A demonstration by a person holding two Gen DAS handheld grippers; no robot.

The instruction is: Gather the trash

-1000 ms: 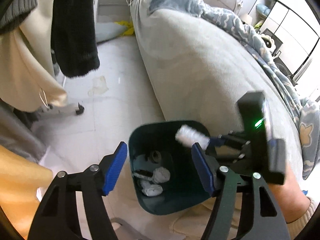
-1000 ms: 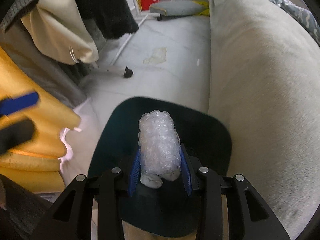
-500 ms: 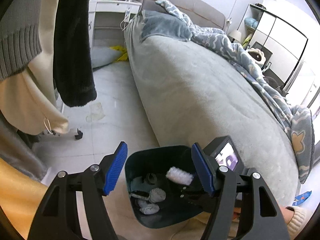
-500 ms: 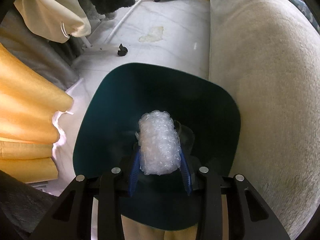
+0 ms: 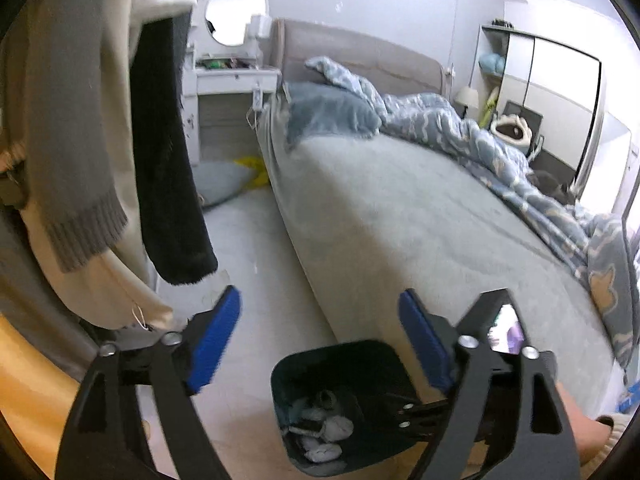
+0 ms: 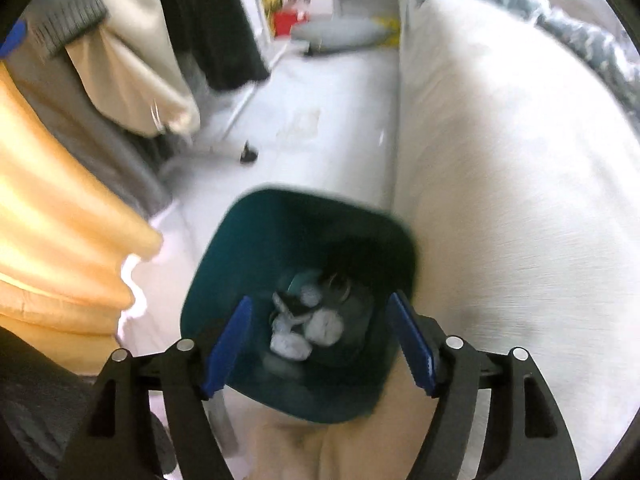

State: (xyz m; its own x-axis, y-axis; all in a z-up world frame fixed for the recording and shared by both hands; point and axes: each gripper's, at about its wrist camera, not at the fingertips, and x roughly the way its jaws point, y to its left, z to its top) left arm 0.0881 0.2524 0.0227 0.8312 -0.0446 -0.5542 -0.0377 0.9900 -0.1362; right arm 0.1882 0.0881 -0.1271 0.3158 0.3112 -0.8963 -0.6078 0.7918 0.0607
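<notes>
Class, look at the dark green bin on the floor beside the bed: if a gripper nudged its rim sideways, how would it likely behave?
The bin looks like thin plastic, and it holds only crumpled wads, so it is probably light and would slide on the smooth floor. It looks tall for its base, so a high push might tip it.

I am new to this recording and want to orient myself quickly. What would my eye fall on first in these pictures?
First the dark green bin on the floor beside the bed, with white wads of trash at its bottom. The right gripper hangs open and empty above it. In the left wrist view, clothes hang at left beyond the open left gripper.
</notes>
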